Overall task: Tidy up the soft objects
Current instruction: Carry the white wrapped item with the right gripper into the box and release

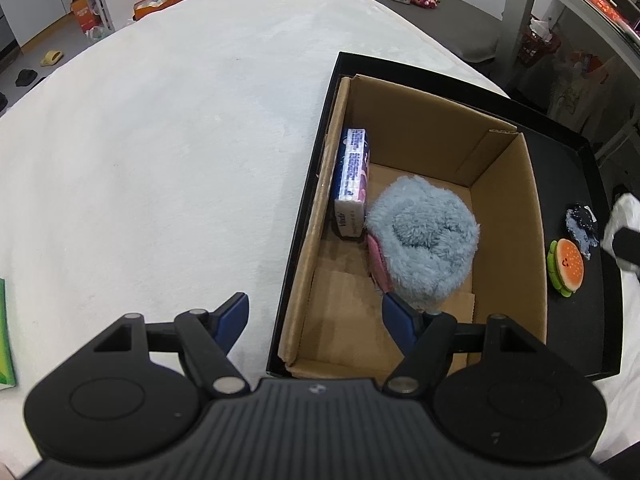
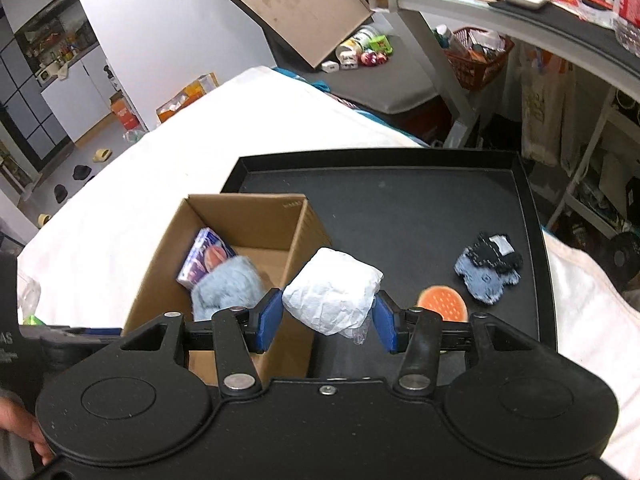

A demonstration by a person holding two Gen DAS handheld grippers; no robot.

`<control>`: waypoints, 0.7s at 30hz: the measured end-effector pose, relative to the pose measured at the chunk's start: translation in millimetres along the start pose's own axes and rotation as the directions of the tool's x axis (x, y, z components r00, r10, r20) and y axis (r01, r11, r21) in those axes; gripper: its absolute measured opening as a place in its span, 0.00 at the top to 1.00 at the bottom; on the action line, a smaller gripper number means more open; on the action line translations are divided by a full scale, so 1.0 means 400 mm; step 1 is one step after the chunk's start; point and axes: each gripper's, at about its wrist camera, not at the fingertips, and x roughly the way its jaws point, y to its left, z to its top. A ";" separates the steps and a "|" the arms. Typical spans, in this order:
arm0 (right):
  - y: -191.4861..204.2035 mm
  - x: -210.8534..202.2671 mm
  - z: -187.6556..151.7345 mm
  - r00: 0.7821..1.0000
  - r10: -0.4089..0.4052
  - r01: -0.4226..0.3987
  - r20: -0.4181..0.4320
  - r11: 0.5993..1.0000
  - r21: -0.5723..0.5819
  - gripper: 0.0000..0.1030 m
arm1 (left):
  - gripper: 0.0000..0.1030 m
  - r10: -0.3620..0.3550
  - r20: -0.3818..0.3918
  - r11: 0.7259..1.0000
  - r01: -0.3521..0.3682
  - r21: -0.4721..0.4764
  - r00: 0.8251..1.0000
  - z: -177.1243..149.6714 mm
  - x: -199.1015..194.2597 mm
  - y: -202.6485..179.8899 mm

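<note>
Right gripper (image 2: 327, 314): clenched on a white crumpled bundle (image 2: 332, 290), one blue pad pressed to each side, low centre of the right wrist view.
Bundle's place: lifted clear of the black tray (image 2: 400, 208), hanging by the right wall of the cardboard box (image 2: 248, 216), not yet over its opening.
Bundle's handling: looks light and squashy, like wadded tissue or thin wrap; it dents under the pads, so a gentle squeeze across its middle should do. A thin clear tail hangs below and may snag on the box wall.
Bundle's direction: roughly a lumpy block, long axis running upper left to lower right across the jaws, slightly tilted.
Left gripper (image 1: 316, 314): released, jaws wide with nothing between them, bottom of the left wrist view, straddling the box's near left edge.
Inside the box: a fluffy blue plush (image 1: 424, 236) in the middle, a tissue pack (image 1: 352, 176) standing on edge against the left wall.
Left on the tray: a flat burger-shaped toy (image 2: 442, 304) and a small knitted blue and black piece (image 2: 488, 274), right of the box.
Surface: white bedcover (image 1: 160, 160) under tray and box.
</note>
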 end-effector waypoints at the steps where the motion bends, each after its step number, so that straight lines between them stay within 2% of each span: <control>1: 0.005 0.000 0.004 1.000 0.002 -0.002 0.002 1.000 -0.002 0.53 | 0.30 -0.002 0.002 1.000 0.002 0.000 1.000 0.000 -0.002 0.003; 9: 0.056 0.004 0.038 1.000 0.009 -0.008 0.030 1.000 -0.030 0.53 | 0.30 -0.016 0.024 1.000 0.016 -0.006 1.000 -0.006 -0.012 0.019; 13: 0.076 0.012 0.052 0.999 0.014 -0.012 0.038 0.999 -0.040 0.53 | 0.34 -0.034 0.029 0.999 0.034 0.005 0.999 -0.013 -0.010 0.019; 15: 0.089 0.018 0.057 0.999 0.017 -0.015 0.039 0.999 -0.051 0.53 | 0.37 -0.041 0.041 0.999 0.041 0.007 0.998 -0.014 -0.010 0.021; 21: 0.121 0.042 0.066 0.999 0.016 -0.014 0.034 0.997 -0.080 0.53 | 0.58 -0.056 0.065 0.998 0.057 -0.010 0.996 -0.015 -0.010 0.039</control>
